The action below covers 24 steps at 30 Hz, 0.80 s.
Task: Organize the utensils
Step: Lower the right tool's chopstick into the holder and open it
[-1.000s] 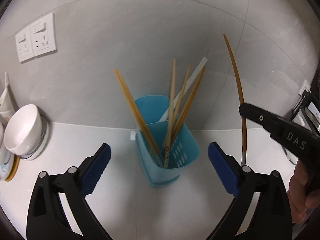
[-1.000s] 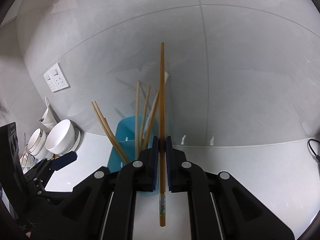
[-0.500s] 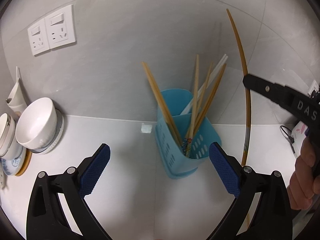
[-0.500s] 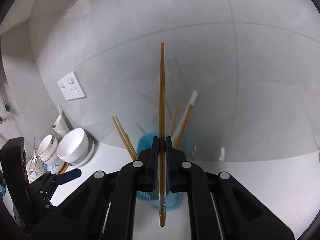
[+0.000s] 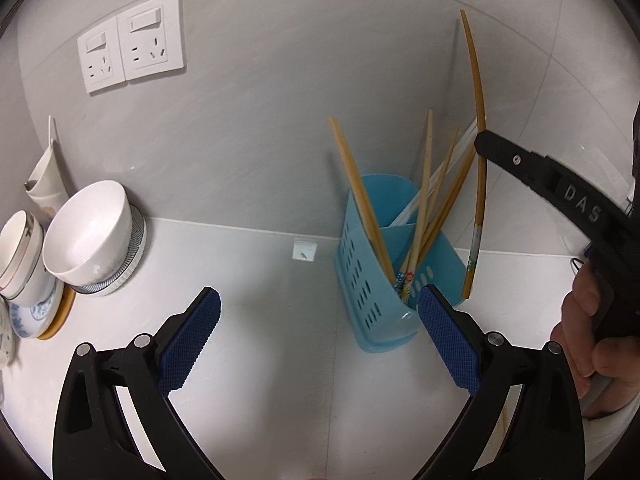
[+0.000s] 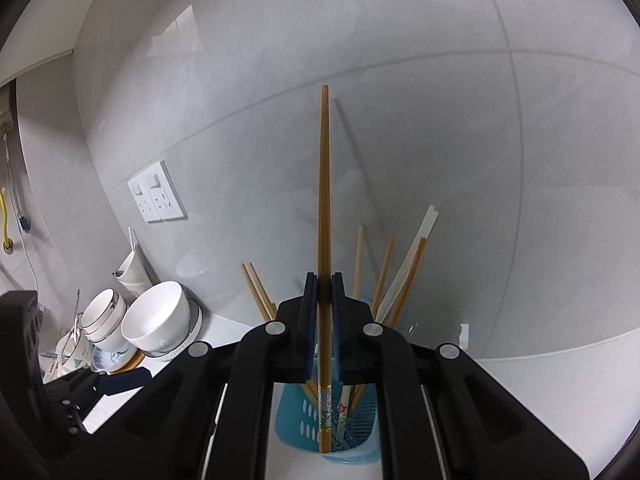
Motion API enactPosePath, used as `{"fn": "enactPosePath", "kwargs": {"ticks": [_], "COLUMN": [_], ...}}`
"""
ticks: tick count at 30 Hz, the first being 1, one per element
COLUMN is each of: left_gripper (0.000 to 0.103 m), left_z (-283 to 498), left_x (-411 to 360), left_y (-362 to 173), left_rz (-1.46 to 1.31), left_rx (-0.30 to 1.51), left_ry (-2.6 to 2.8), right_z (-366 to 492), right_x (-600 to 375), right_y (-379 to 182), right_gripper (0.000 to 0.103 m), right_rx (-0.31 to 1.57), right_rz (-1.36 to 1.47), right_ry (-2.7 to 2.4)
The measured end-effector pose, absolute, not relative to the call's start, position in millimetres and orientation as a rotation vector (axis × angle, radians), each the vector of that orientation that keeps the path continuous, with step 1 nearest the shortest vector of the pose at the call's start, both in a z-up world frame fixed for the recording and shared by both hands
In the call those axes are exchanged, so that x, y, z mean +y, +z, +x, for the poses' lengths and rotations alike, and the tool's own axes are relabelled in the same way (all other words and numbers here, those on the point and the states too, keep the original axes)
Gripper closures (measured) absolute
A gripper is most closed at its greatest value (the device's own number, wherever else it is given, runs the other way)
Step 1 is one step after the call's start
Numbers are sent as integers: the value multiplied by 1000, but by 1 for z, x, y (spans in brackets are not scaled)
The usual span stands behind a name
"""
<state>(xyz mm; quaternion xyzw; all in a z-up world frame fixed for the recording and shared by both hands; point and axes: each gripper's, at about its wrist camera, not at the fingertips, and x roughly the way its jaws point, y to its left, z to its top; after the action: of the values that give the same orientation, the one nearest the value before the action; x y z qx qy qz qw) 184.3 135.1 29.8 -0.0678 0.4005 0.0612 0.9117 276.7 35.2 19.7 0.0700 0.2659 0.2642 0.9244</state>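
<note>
At 12 o'clock in the right wrist view, the right gripper [image 6: 324,320] is clamped tight on a single brown chopstick [image 6: 323,200], held upright w/ its patterned lower end hanging over the blue holder [image 6: 296,416]; the pads meet the stick roughly a third of the way up from that lower end; whether the tip touches the holder I can't tell. From the left wrist view the same chopstick [image 5: 478,128] sits at 2 o'clock, just beside the holder [image 5: 368,280] on its right side, lower tip level w/ the holder's wall; the right gripper [image 5: 486,145] reaches in from 3 o'clock, a hand [image 5: 588,336] wrapped round its handle.

Left gripper [image 5: 320,332] is spread wide, holding nothing, above the white bench [image 5: 248,280]; its right pad is just in front of the holder's near corner, and contact can't be told. Several more chopsticks [image 5: 360,196] stand tilted inside the holder, fanning out at different angles, incl. a white one [image 6: 412,260] leaning toward 1 o'clock.

At 9 o'clock in the left view a white bowl [image 5: 90,232] sits on a stack of plates [image 5: 132,264], w/ a second bowl [image 5: 20,248] just beside it further left; a double wall socket [image 5: 132,42] is at 11 o'clock on the grey tiled wall [image 5: 280,80].
</note>
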Motion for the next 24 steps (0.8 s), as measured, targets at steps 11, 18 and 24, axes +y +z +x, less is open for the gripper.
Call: {"fn": "enactPosePath", "kwargs": {"ticks": [11,18,24], "left_gripper": [6,6,6], "left_z": [186,187,189], "left_x": [146,149,152], "left_y": [23,20,19], "left_rz": [-161,-165,-173], "left_rx": [831,833,835], "left_ry": [144,151,158], "right_z": [274,271,268], "right_x": [41,47,47], "right_y": [-9,-19,-19], "right_gripper": [97,96,90], "right_rx": [574,613,640], "right_rz": [117,91,62], "right_ry": [529,531,518]}}
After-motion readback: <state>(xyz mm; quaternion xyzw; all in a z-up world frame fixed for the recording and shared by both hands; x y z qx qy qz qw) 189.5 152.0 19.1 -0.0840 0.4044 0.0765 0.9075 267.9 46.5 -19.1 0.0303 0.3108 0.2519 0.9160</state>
